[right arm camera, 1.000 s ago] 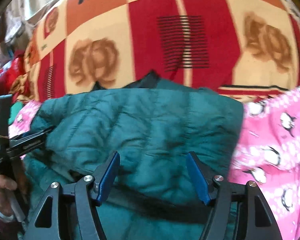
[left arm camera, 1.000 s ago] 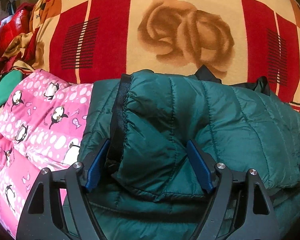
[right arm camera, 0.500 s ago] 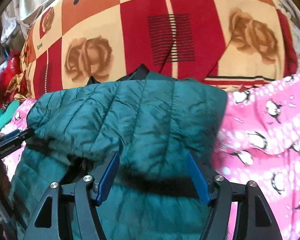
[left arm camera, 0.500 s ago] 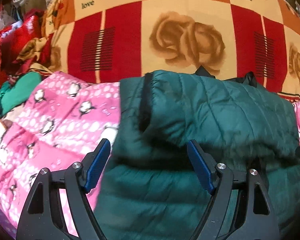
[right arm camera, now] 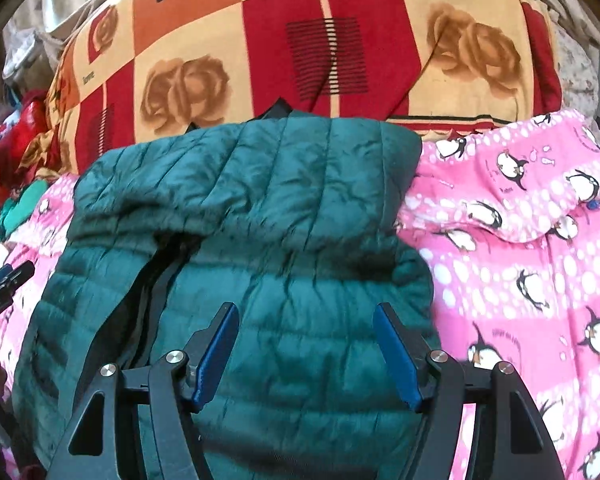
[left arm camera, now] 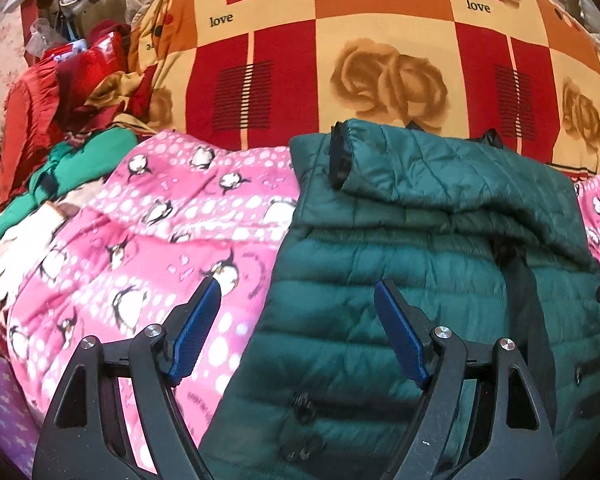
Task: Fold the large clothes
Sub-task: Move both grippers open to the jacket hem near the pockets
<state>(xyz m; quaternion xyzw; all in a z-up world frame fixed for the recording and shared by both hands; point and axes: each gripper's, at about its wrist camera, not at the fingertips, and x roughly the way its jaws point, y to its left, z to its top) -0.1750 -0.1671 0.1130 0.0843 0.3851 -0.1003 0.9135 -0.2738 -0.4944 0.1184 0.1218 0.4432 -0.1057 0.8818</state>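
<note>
Dark green quilted jacket (left arm camera: 440, 280) lies on a pink penguin-print blanket (left arm camera: 172, 240), its upper part folded down over the body, one sleeve cuff (left arm camera: 340, 156) showing at the fold's left end. Checked red-and-orange rose blanket (left arm camera: 380, 60) behind. Left gripper (left arm camera: 298, 308) jaws wide, nothing between the pads, poised over the jacket's left edge where it meets the pink fabric. Right gripper (right arm camera: 306, 332) jaws wide too, over the jacket's front, gripping nothing. Heap of red and green clothes (left arm camera: 60, 120) far left.
</note>
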